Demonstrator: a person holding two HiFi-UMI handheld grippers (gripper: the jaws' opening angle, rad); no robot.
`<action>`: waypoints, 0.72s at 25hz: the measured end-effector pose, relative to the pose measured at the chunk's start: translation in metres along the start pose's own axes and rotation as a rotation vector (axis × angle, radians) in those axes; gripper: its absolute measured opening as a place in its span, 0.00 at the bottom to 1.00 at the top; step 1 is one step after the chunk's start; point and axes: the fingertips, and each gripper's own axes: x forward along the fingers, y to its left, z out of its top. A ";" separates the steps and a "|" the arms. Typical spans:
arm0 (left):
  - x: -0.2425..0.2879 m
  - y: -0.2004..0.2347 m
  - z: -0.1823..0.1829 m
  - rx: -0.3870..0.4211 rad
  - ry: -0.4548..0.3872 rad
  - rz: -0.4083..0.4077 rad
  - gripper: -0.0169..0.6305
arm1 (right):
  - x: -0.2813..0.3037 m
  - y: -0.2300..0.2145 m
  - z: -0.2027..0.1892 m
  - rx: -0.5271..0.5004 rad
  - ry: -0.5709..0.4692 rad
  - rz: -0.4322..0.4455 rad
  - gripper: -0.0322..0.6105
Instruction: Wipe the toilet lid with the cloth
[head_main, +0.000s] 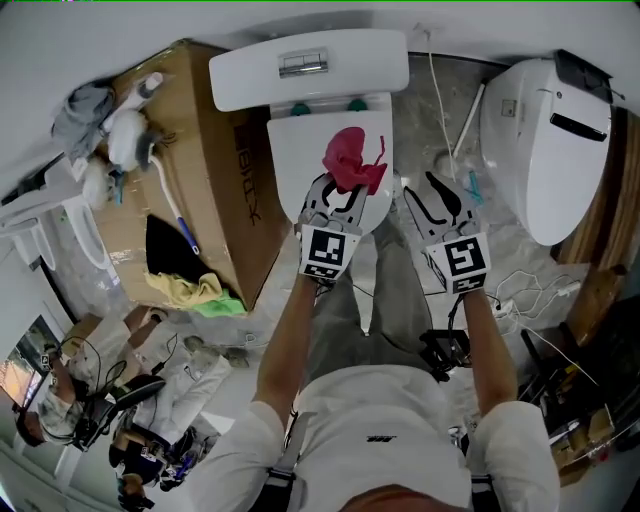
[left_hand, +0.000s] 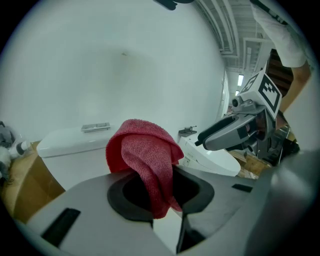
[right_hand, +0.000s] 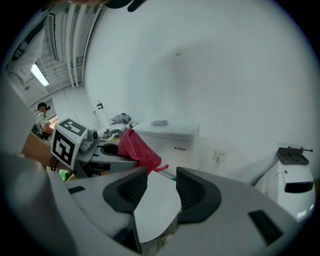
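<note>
Holding the red cloth (head_main: 352, 160) pinched between its jaws, the left gripper (head_main: 342, 190) hangs over the closed toilet lid (head_main: 295, 150). The cloth is bunched up beyond the jaw tips toward the cistern (head_main: 310, 68) on the far side. From above I cannot tell whether any fabric touches the lid. The left gripper view shows the bundle standing up rather than pressed flat, so this is probably the approach to a wiping stroke, not the stroke itself. Next, the cloth likely needs lowering onto the white surface and dragging across it with steady pressure, the grip kept firm so the bundle does not slip free. The right gripper (head_main: 422, 190) sits just right of the lid with its jaws apart and nothing between them. By count: two grippers, one red cloth, and two toilets, the second toilet (head_main: 545, 140) standing at far right. One cardboard box (head_main: 200, 150) on the left carries a yellow rag (head_main: 185, 288) and a green rag (head_main: 222, 305).
</note>
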 end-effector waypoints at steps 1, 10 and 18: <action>0.005 -0.001 -0.005 -0.001 0.004 -0.003 0.19 | 0.005 -0.002 -0.003 0.000 -0.001 0.002 0.35; 0.053 -0.001 -0.043 0.008 0.034 -0.028 0.19 | 0.040 -0.014 -0.043 -0.002 0.032 0.033 0.35; 0.096 0.009 -0.078 0.008 0.066 -0.040 0.19 | 0.074 -0.029 -0.070 0.021 0.040 0.044 0.35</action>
